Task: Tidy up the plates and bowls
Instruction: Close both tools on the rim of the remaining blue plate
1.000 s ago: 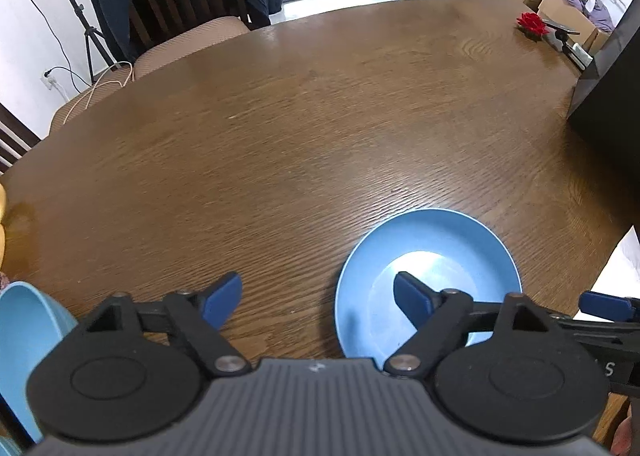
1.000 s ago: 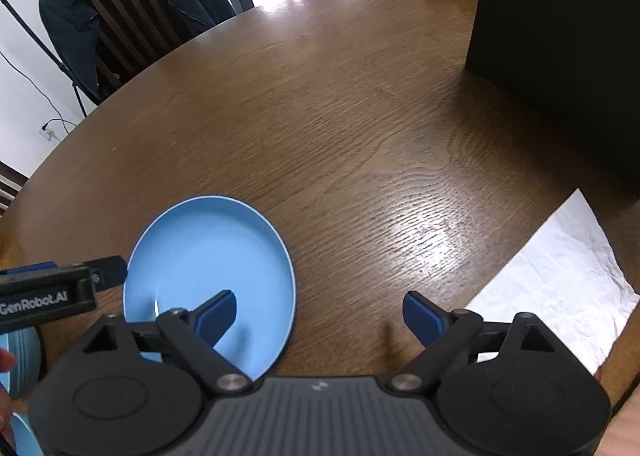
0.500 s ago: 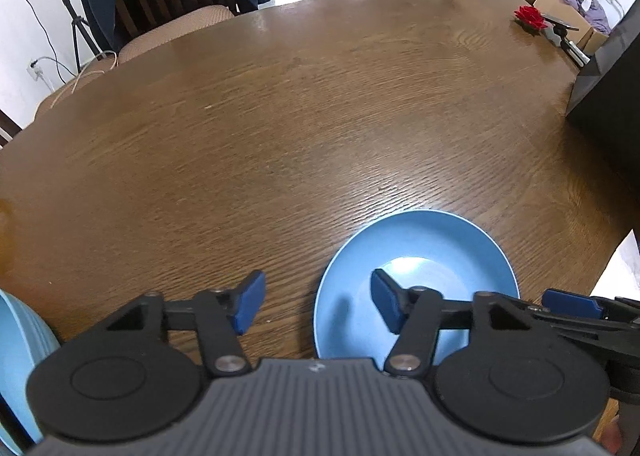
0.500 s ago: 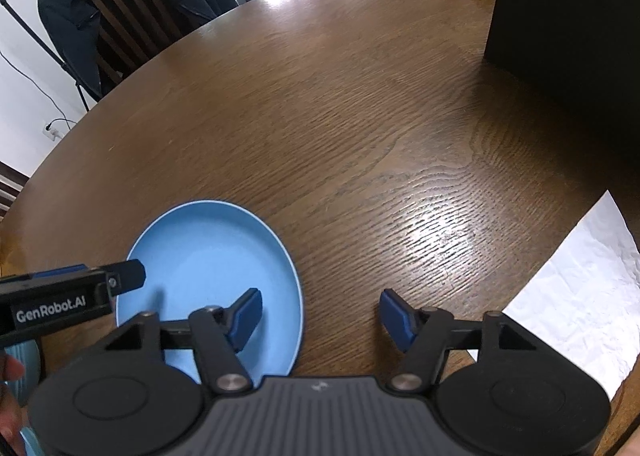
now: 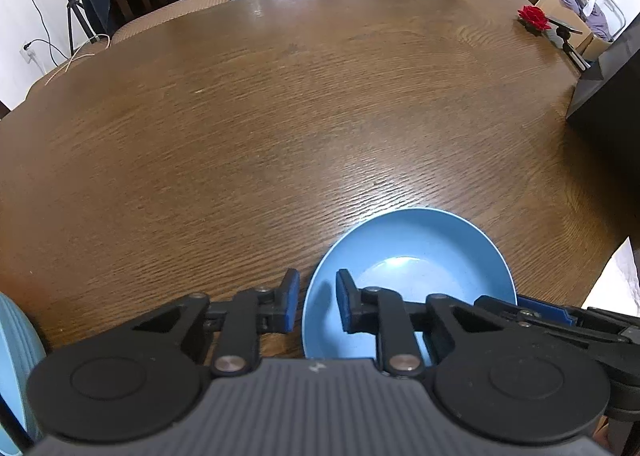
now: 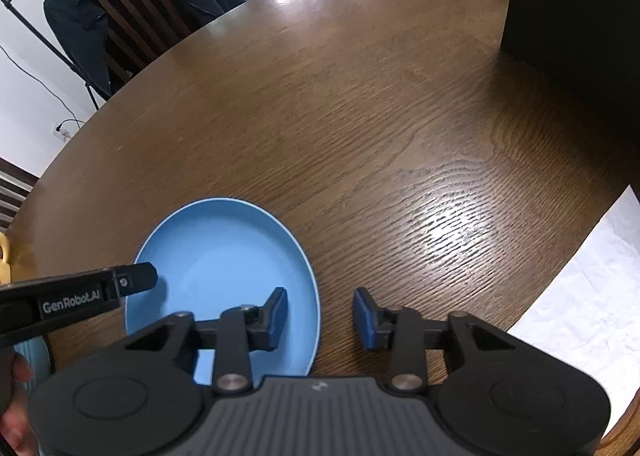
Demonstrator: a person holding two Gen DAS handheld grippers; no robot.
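A blue plate [image 5: 416,256] lies flat near the front edge of the round wooden table [image 5: 280,116]; it also shows in the right wrist view [image 6: 224,252]. My left gripper [image 5: 317,304] straddles the plate's left rim, jaws narrowed with a small gap, one fingertip [image 5: 347,302] over the plate. My right gripper [image 6: 320,316] straddles the plate's right rim, jaws narrowed but apart. The left gripper's body [image 6: 80,296] shows across the plate's left side in the right wrist view. A stack of light blue dishes [image 5: 16,360] sits at the far left.
A black box [image 6: 576,24] stands at the right of the table. A red flower [image 5: 532,16] lies at the far right edge. A white paper [image 6: 580,288] lies at the front right. A chair with a dark jacket [image 6: 132,8] stands behind the table.
Both grippers' jaws have closed from wide open to a narrow gap, each around one rim of the blue plate. The left gripper has shifted right toward the plate.
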